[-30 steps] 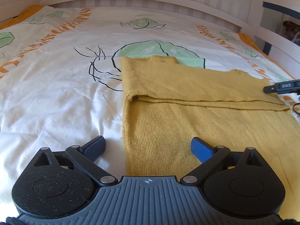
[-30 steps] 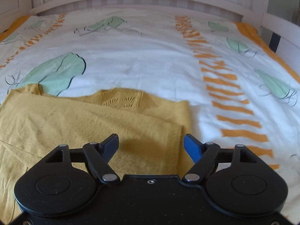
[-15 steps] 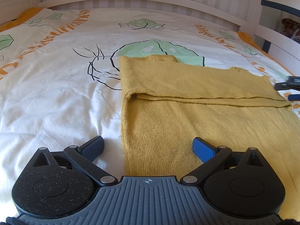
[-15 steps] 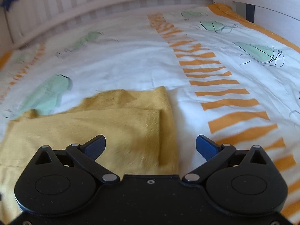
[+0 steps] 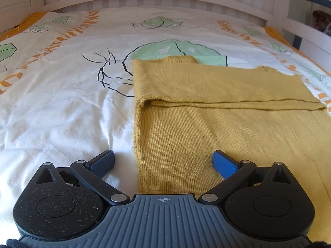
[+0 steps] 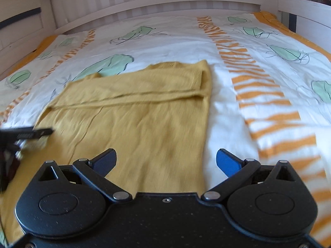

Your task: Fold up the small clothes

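Mustard knit sweater (image 5: 206,107): flat on bed (image 5: 62,103), far part folded toward left tool (image 5: 163,161); tool spread, empty, straddling its near-left edge.

Right view: right tool (image 6: 166,161) spread, empty, now drawn back, straddling the right edge; next fold likely. Containers: none.

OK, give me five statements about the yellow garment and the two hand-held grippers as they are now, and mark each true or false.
1. The yellow knit garment lies flat on the bedspread. True.
2. The left hand-held gripper is clamped on the fabric. False: its jaws stand wide open, holding nothing.
3. The garment's far part is folded over, leaving a crosswise fold edge. True.
4. The right hand-held gripper is shut. False: it is open, above the garment's right edge.
5. The bedspread is plain white. False: it carries green leaf prints and orange stripes.
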Action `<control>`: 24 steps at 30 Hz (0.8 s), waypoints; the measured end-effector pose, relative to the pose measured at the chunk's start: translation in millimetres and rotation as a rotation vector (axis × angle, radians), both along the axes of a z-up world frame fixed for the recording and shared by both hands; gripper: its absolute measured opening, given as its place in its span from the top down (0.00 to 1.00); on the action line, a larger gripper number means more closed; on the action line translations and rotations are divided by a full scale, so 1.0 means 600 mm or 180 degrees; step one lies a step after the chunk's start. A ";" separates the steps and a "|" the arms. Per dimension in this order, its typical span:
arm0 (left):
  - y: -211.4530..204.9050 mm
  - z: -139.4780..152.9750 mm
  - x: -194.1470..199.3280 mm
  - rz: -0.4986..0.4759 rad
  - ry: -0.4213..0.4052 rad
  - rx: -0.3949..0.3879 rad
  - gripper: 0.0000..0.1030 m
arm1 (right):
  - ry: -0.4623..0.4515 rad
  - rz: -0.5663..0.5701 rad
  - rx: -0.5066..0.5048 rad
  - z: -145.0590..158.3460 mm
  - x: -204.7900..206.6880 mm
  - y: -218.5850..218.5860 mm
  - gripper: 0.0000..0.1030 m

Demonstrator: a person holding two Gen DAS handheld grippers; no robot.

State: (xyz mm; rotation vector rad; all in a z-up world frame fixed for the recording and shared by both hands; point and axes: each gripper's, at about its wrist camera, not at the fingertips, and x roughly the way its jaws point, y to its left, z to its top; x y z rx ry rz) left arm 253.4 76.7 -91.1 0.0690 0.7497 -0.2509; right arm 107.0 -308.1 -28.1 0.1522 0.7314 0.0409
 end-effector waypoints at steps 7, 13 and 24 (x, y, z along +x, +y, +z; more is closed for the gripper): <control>0.012 0.014 -0.074 -0.0015 0.0209 0.0057 0.01 | -0.0068 0.0065 0.0074 0.011 -0.088 0.011 0.01; 0.035 0.026 -0.165 -0.0108 0.0392 0.0125 0.01 | -0.0046 0.0030 0.0151 0.014 -0.139 0.001 0.01; 0.065 0.037 -0.276 0.0072 0.0547 -0.0022 0.01 | 0.0284 -0.0053 0.0447 -0.011 -0.187 -0.020 0.00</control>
